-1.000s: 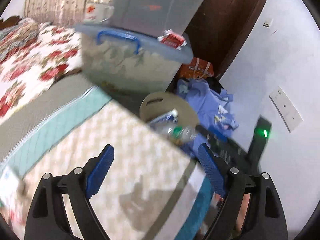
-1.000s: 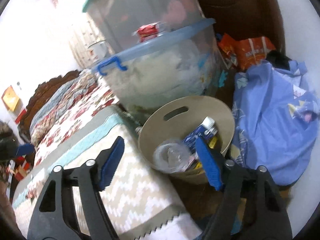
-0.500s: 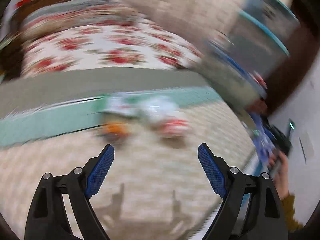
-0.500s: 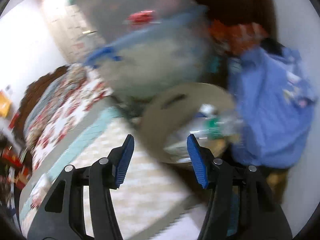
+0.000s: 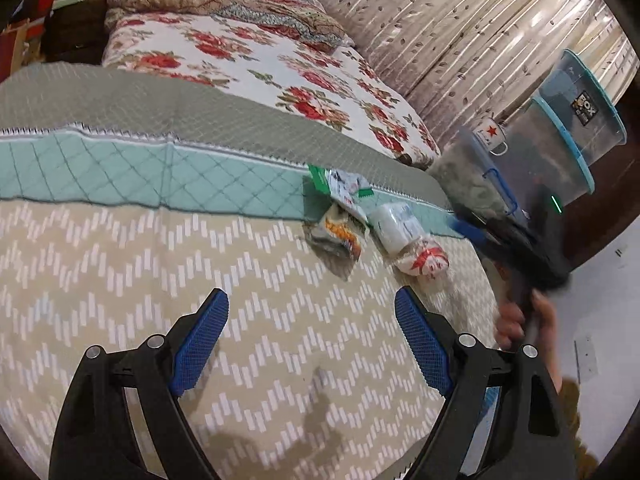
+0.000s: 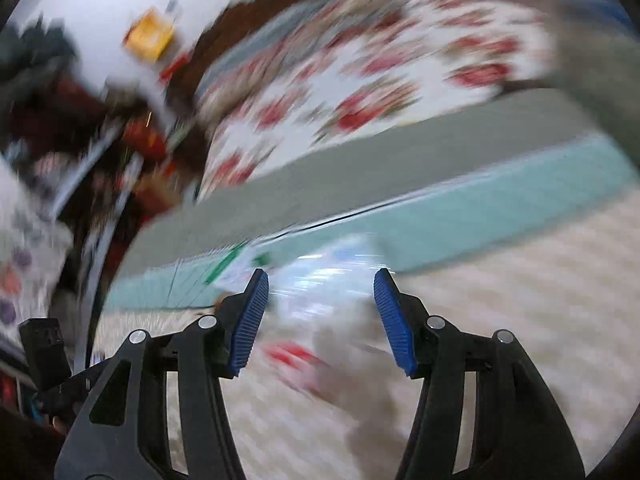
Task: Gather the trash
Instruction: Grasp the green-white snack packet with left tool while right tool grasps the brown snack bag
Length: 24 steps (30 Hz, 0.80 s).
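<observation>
left gripper (image 5: pixel 311 338): wide apart, nothing inside | wrappers (image 5: pixel 340 216) and plastic bottle (image 5: pixel 404 240): on bed (image 5: pixel 120 264), ahead of fingers

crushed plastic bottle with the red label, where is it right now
In the left wrist view the crushed plastic bottle lies on the zigzag bedspread, right of centre near the bed's right edge, just right of the crumpled wrappers and ahead of the open left gripper.

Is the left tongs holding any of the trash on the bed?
No: the left tongs gape empty over bare bedspread, while the wrappers lie farther ahead.
</observation>
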Available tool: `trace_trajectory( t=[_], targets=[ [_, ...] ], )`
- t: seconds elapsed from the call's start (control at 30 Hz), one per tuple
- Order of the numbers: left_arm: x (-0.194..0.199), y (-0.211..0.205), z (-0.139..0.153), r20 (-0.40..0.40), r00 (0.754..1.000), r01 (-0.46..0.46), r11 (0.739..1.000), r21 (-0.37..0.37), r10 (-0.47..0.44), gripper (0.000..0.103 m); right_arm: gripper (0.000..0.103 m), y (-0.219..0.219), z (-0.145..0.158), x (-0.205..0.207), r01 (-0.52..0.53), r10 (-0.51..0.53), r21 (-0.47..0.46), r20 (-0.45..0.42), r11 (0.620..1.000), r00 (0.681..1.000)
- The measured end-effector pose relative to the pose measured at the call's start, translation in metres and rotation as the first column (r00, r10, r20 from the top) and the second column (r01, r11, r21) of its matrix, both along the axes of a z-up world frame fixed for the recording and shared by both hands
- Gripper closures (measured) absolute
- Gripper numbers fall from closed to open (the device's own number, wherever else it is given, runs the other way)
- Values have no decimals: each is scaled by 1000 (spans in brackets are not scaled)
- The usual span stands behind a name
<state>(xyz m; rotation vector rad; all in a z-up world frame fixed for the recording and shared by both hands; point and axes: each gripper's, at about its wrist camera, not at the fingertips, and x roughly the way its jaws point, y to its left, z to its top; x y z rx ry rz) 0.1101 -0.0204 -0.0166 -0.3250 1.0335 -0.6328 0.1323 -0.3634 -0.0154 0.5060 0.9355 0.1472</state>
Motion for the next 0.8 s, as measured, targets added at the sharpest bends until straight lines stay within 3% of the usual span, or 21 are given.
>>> trace_trajectory(
  t=[0.2,0.33,0.43,0.53,0.6,0.67,0.8],
  targets=[
    [-15,25,-12,-23,1000,2,1000,-6,-2,22,39,90,-34,92,-90,76,-96,-138,991,987],
    [-22,49,-17,-25,1000,-13,1000,-1,13,22,39,111,-50,103,-153,130,-104,-203,983,971],
    [-21,68,-17,-28,999,-38,999,-27,37,22,39,136,-38,71,-277,273,-9,-144,961,951],
    [-17,80,-16,-28,998,-61,997,-46,60,22,39,170,-29,18,-444,455,122,-75,887,887],
    [-13,82,-18,-40,997,-63,996,-59,60,22,39,184,-26,-24,-513,521,133,-30,848,853],
    [-10,79,-19,-55,997,-51,996,-77,47,22,37,181,-21,-55,-497,498,96,10,862,867],
    [-14,65,-18,-33,999,-12,998,-61,10,22,34,140,-17,-99,-357,344,129,112,925,932]
  ],
)
